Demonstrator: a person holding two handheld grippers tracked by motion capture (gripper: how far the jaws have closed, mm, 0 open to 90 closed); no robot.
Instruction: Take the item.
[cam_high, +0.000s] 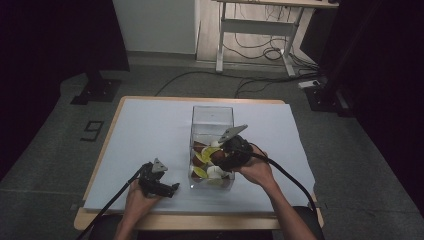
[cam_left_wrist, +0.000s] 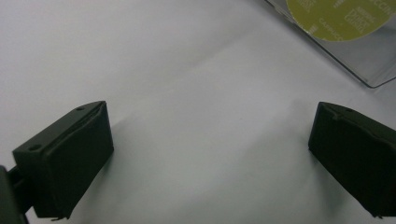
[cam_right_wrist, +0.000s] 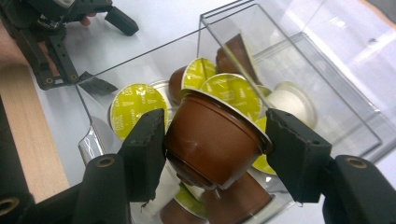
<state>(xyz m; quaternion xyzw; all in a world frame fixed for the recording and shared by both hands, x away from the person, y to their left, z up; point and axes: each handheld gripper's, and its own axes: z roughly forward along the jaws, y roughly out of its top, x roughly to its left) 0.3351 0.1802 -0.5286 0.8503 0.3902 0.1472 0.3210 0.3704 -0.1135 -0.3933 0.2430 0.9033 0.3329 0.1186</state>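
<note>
Coffee capsule (cam_right_wrist: 212, 140), brown-bodied with a yellow-green foil lid, sits clamped between the two black jaws of the right gripper (cam_right_wrist: 212, 147), one pad against its base end and the other against its rim, so that it lies on its side just above the heap inside the clear box (cam_right_wrist: 327, 112); in the high view the right gripper (cam_high: 231, 152) hangs over the near half of that clear box (cam_high: 212, 112), held by the person's right hand (cam_high: 257, 172), with its cable trailing back toward the near table edge; below the held capsule, inside the box, lie more capsules (cam_right_wrist: 135, 109), some showing yellow-green lids, some brown cups, and a pale one (cam_right_wrist: 292, 100) toward the far side of the box; the box itself stands upright on the white sheet (cam_high: 150, 130) that covers the table (cam_high: 100, 220), near the middle of it; left of the box, well apart from it, the left gripper (cam_high: 167, 189) rests low on the sheet in the person's left hand (cam_high: 137, 197); its jaws stand wide apart with nothing but bare sheet (cam_left_wrist: 196, 93) between them; a corner of the box (cam_left_wrist: 369, 70) and one yellow-green lid (cam_left_wrist: 338, 18) behind its wall show beyond its jaw tips.
</note>
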